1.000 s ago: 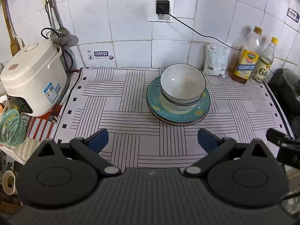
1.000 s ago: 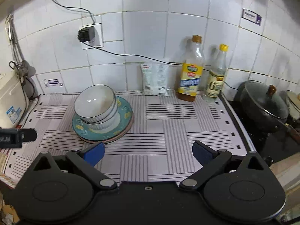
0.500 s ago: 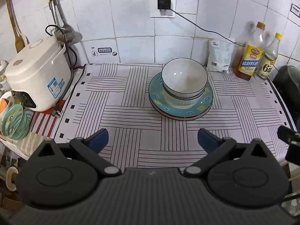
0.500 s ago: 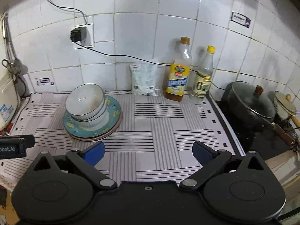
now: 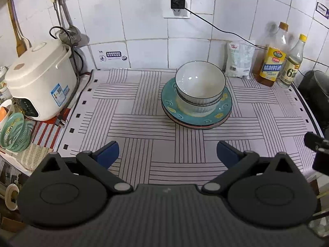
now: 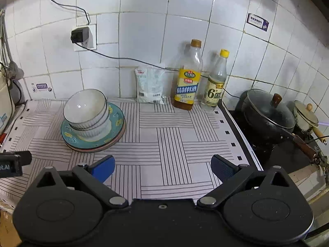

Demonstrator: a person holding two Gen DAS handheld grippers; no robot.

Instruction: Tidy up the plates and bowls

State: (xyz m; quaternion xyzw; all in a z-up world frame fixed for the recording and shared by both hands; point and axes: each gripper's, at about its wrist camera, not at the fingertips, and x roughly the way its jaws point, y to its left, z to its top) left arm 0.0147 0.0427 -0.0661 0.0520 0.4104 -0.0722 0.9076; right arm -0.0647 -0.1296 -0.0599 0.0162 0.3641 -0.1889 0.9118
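Two white ribbed bowls [image 5: 200,86] [image 6: 86,109] are nested on a teal patterned plate [image 5: 170,103] [image 6: 116,121], which lies on another plate with a reddish rim. The stack rests on the striped mat [image 5: 141,123] [image 6: 170,140] towards the back. My left gripper [image 5: 167,154] hangs open near the mat's front edge, well short of the stack and holding nothing. My right gripper [image 6: 162,165] is open too, to the right of the stack and back from it, with nothing between its blue pads [image 6: 103,167].
A white rice cooker [image 5: 40,78] and a green basket [image 5: 14,131] stand at the left. A white pouch [image 6: 150,86] and two bottles [image 6: 188,76] [image 6: 216,81] line the tiled wall. A black lidded pot [image 6: 267,115] and a small cream pot [image 6: 305,119] sit on the stove at right.
Both grippers have drawn back and risen from the counter, so the stack looks smaller and farther. The bowls and plates have not moved. Both grippers stayed open.
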